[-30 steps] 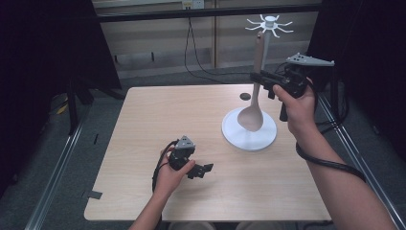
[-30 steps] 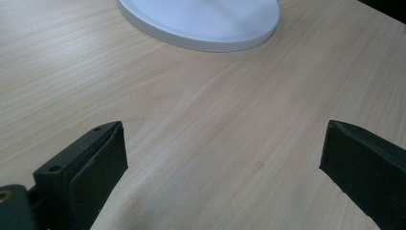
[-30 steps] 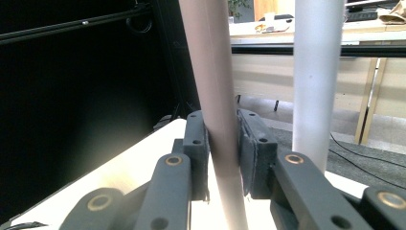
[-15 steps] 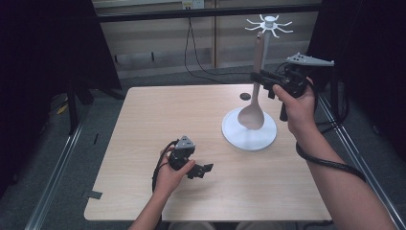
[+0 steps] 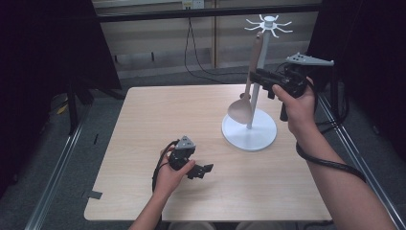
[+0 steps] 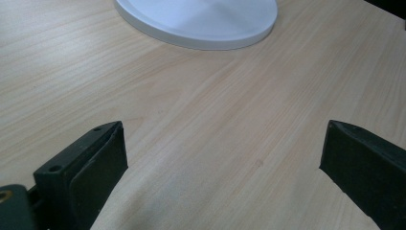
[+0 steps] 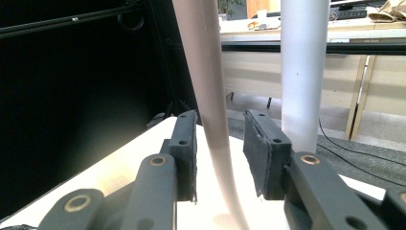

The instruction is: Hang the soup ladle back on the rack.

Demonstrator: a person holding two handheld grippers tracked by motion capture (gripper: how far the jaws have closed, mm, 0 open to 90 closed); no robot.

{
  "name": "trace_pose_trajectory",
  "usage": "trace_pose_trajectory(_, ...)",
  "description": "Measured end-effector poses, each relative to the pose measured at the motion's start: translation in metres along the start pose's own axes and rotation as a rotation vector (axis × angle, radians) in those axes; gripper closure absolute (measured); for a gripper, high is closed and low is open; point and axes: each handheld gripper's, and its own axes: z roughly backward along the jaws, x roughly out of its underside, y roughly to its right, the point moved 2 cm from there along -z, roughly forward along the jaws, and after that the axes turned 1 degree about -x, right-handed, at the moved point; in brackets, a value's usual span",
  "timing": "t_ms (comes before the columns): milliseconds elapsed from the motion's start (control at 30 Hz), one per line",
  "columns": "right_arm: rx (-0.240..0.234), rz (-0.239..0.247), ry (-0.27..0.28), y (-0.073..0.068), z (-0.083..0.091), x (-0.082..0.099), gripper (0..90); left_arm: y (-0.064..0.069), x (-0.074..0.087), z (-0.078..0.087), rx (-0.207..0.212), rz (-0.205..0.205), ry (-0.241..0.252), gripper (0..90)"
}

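Observation:
A white stand (image 5: 249,133) with a ring of hooks (image 5: 268,23) at its top rises at the table's right. A pale wooden spoon (image 5: 242,108) hangs from a hook, bowl down beside the pole. My right gripper (image 5: 257,76) is level at mid-handle. Its jaws have just been opening; in the right gripper view (image 7: 220,129) the spoon's handle (image 7: 206,72) stands between the pads with a gap on each side, the stand's pole (image 7: 304,72) just behind. My left gripper (image 5: 206,170) rests low on the table near the front, open and empty (image 6: 220,143), facing the stand's base (image 6: 201,19).
The light wooden table (image 5: 158,124) has bare room left of the stand. Dark metal frame rails (image 5: 52,177) run along both sides. A black cable (image 5: 330,163) loops from the right gripper along the person's forearm.
The spoon's bowl hangs slightly further left of the pole than before. Both hands have kept their places.

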Motion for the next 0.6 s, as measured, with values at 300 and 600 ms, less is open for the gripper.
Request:
trace_pose_trajectory(300, 0.019, 0.007, -0.014, 0.0005, 0.0026, 0.0031, 55.6, 0.0001, -0.0003, 0.0001, 0.001, 0.0, 0.0, 2.0)
trace_pose_trajectory(600, 0.049, -0.005, -0.026, 0.0044, 0.0048, 0.0095, 41.1, 0.0001, -0.0002, 0.0013, 0.002, 0.006, 0.006, 2.0)
